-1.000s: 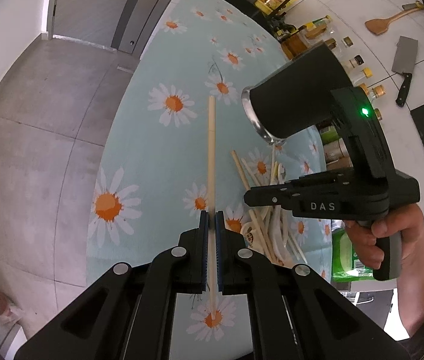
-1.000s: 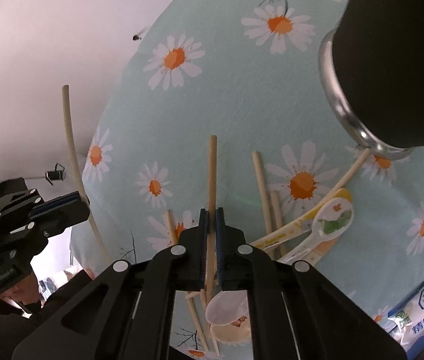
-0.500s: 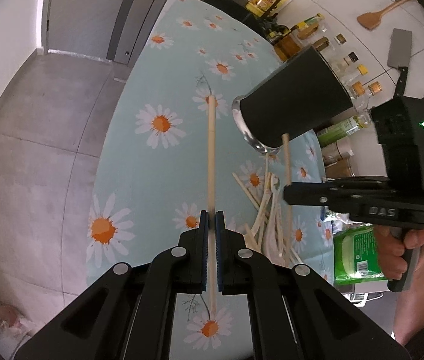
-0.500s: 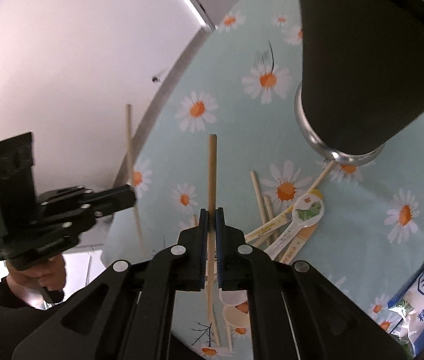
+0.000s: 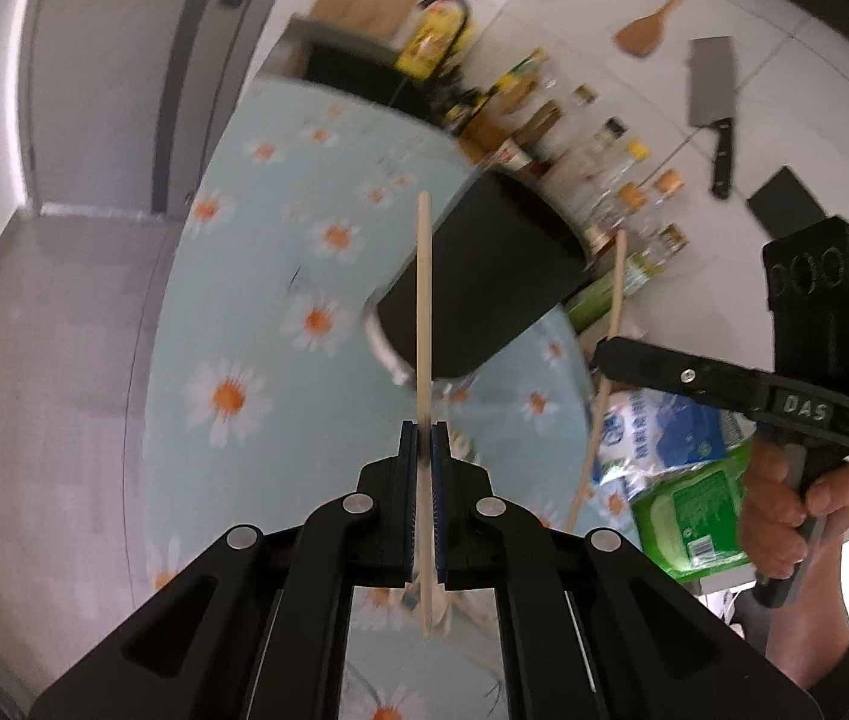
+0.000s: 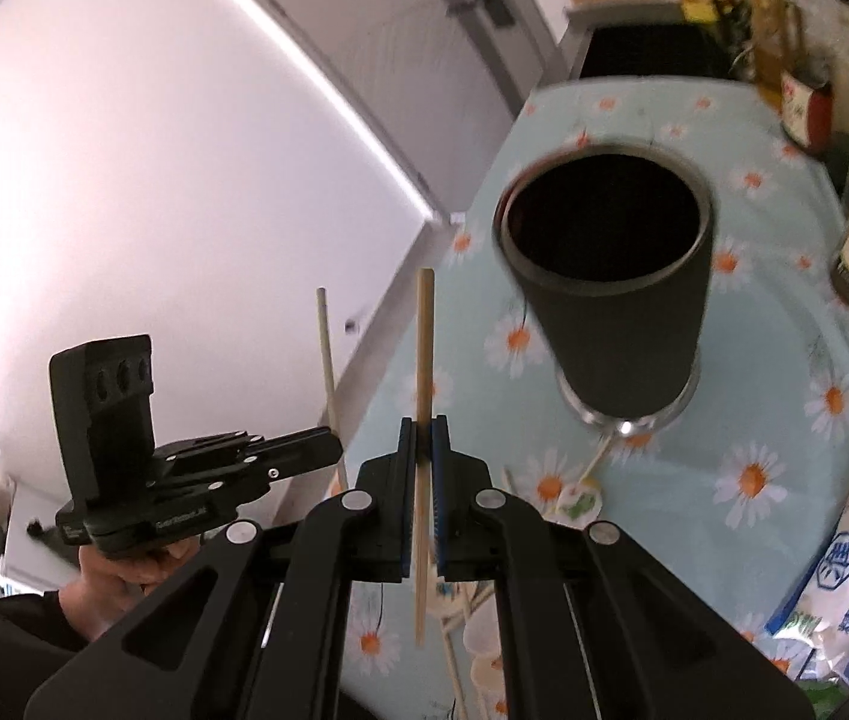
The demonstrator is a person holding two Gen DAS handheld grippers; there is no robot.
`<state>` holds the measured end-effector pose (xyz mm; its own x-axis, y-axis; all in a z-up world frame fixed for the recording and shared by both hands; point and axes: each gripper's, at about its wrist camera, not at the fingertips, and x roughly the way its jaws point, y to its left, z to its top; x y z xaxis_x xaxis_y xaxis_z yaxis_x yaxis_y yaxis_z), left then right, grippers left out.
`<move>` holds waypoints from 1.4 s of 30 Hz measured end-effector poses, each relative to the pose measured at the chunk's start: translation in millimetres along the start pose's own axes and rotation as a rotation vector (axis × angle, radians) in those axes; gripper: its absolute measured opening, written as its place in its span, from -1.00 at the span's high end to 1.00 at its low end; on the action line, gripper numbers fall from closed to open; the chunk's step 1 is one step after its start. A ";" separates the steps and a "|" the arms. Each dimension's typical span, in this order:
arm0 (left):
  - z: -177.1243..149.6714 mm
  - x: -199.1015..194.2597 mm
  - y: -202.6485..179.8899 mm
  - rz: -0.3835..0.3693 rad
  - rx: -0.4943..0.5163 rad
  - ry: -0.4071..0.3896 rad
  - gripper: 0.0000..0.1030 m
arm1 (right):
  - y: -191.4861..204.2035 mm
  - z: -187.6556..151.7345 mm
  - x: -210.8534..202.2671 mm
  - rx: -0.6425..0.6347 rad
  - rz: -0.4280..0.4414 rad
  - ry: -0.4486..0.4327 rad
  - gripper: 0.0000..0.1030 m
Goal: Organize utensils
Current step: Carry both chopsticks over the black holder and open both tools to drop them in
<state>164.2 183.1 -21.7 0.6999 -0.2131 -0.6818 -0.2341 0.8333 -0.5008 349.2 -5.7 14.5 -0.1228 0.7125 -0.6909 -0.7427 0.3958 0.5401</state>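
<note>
With each gripper's fingers pinching one chopstick mid-shaft above the daisy-print table [image 6: 784, 546], best to swing the right gripper [image 6: 424, 450] and its chopstick [image 6: 424, 360] toward the black holder [image 6: 610, 306] at 1 o'clock, tip down into its open mouth before releasing, left gripper [image 5: 424, 450] and chopstick [image 5: 424, 300] following.

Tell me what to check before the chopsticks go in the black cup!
1. Left gripper shut on its chopstick: ok.
2. Right gripper shut on its chopstick: ok.
3. Black cup standing upright on the daisy tablecloth: ok.
4. Cup mouth open with nothing seen inside: ok.
5. Chopstick tips above the cup mouth: not ok, both sit off to its side.
6. More utensils left near the cup's base, like the spoon: not ok, still to collect.
</note>
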 end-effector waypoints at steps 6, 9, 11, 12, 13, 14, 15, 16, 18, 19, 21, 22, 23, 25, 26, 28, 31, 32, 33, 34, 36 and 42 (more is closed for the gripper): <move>37.3 -9.6 -32.3 -0.035 0.139 -0.083 0.93 | 3.1 12.7 -27.6 -0.016 -0.002 -0.153 0.88; 54.7 -16.5 -46.1 -0.054 0.191 -0.146 0.93 | 5.3 19.5 -46.5 -0.023 -0.052 -0.242 0.88; 66.4 -20.7 -57.2 -0.044 0.245 -0.210 0.93 | 3.7 24.7 -51.8 -0.025 -0.069 -0.291 0.88; 72.7 -21.6 -62.3 -0.039 0.265 -0.237 0.93 | 2.7 28.6 -57.8 -0.025 -0.081 -0.310 0.88; 79.6 -21.9 -66.1 -0.049 0.276 -0.256 0.93 | 2.3 31.8 -60.4 -0.023 -0.092 -0.325 0.88; 84.4 -23.5 -69.4 -0.059 0.284 -0.272 0.93 | 3.0 35.3 -66.6 -0.019 -0.100 -0.348 0.88; 88.6 -24.6 -72.5 -0.062 0.298 -0.294 0.93 | 4.4 38.5 -72.1 -0.024 -0.109 -0.382 0.88; 93.9 -26.3 -77.2 -0.059 0.323 -0.335 0.93 | 5.3 41.7 -75.4 -0.031 -0.119 -0.403 0.88; 99.1 -30.1 -80.2 -0.085 0.336 -0.377 0.93 | 8.1 47.9 -81.2 -0.046 -0.147 -0.451 0.88; 103.8 -31.4 -84.1 -0.093 0.346 -0.398 0.93 | 10.0 51.9 -83.5 -0.059 -0.161 -0.466 0.88; 109.6 -32.4 -90.9 -0.087 0.367 -0.429 0.93 | 18.3 59.0 -92.0 -0.104 -0.220 -0.507 0.88; 110.6 -33.4 -92.2 -0.089 0.374 -0.438 0.93 | 17.9 62.6 -92.9 -0.110 -0.222 -0.520 0.88; 114.0 -33.3 -94.8 -0.088 0.382 -0.448 0.93 | 18.0 67.9 -95.9 -0.116 -0.212 -0.533 0.88; 117.9 -32.8 -97.8 -0.084 0.392 -0.465 0.93 | 18.6 73.8 -98.9 -0.130 -0.226 -0.559 0.88; 120.5 -31.1 -98.2 -0.090 0.393 -0.472 0.93 | 19.0 76.9 -100.7 -0.139 -0.232 -0.578 0.88; 125.2 -24.3 -98.2 -0.091 0.397 -0.478 0.93 | 17.5 82.8 -100.3 -0.151 -0.237 -0.595 0.88; 127.8 -11.4 -95.5 -0.126 0.421 -0.482 0.93 | 12.4 87.1 -95.5 -0.144 -0.259 -0.626 0.88; 127.1 -6.6 -94.3 -0.129 0.427 -0.480 0.93 | 9.4 87.4 -91.8 -0.134 -0.284 -0.637 0.88; 127.0 -2.2 -93.5 -0.131 0.431 -0.474 0.93 | 4.6 88.3 -85.9 -0.127 -0.300 -0.638 0.88; 126.1 5.4 -91.8 -0.135 0.436 -0.465 0.93 | 1.1 87.9 -80.6 -0.119 -0.305 -0.634 0.88; 123.7 13.9 -88.3 -0.138 0.439 -0.454 0.93 | -11.5 86.4 -66.7 -0.084 -0.309 -0.623 0.88; 114.5 38.7 -71.8 -0.142 0.423 -0.427 0.93 | -33.7 77.1 -37.0 -0.030 -0.295 -0.570 0.88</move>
<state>285.4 173.4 49.0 0.9334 -0.1864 -0.3066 0.1075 0.9605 -0.2566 429.6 -0.7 58.9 0.4521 0.7758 -0.4402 -0.7111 0.6114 0.3472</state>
